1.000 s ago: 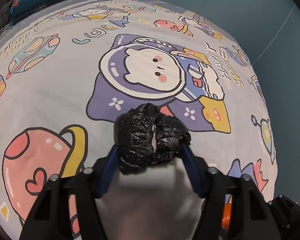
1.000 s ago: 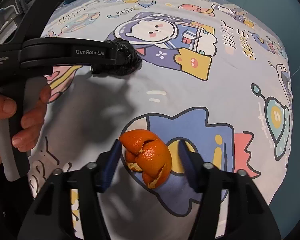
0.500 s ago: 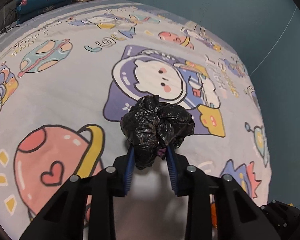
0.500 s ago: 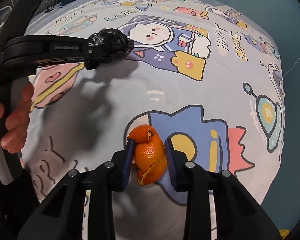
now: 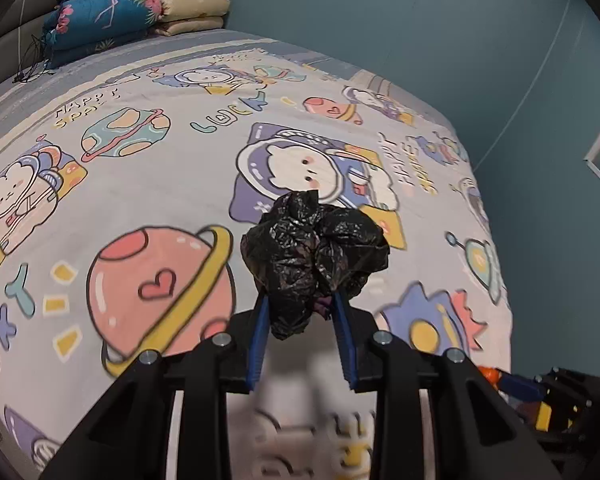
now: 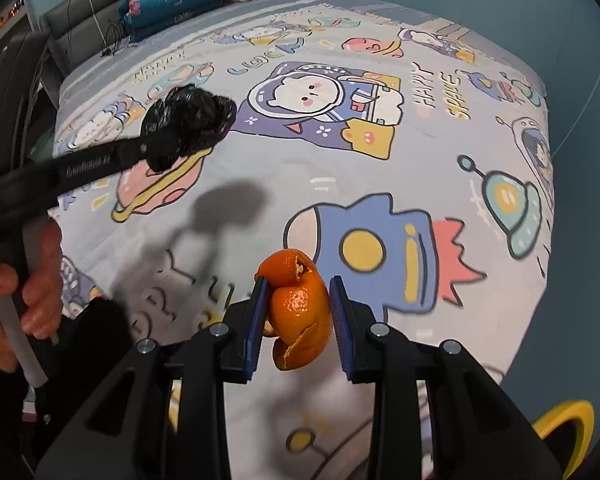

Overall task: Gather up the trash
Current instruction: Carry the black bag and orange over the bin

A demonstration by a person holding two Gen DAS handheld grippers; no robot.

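Note:
My left gripper [image 5: 300,304] is shut on a crumpled black plastic bag [image 5: 316,252] and holds it in the air above the bed. The bag also shows in the right wrist view [image 6: 188,120], at the end of the left gripper's black arm. My right gripper [image 6: 296,300] is shut on a curled orange peel [image 6: 296,312], lifted clear of the cartoon bedsheet [image 6: 340,168].
Folded blankets [image 5: 132,20] are stacked at the head of the bed, with a grey headboard [image 6: 76,20] behind them. A teal wall [image 5: 420,20] runs along the far side. A yellow rim [image 6: 564,420] shows low at the right, off the bed edge.
Both grippers closed on their items and then rose from the sheet. The bag and the peel now hang above the bed, with more of the bed in view.

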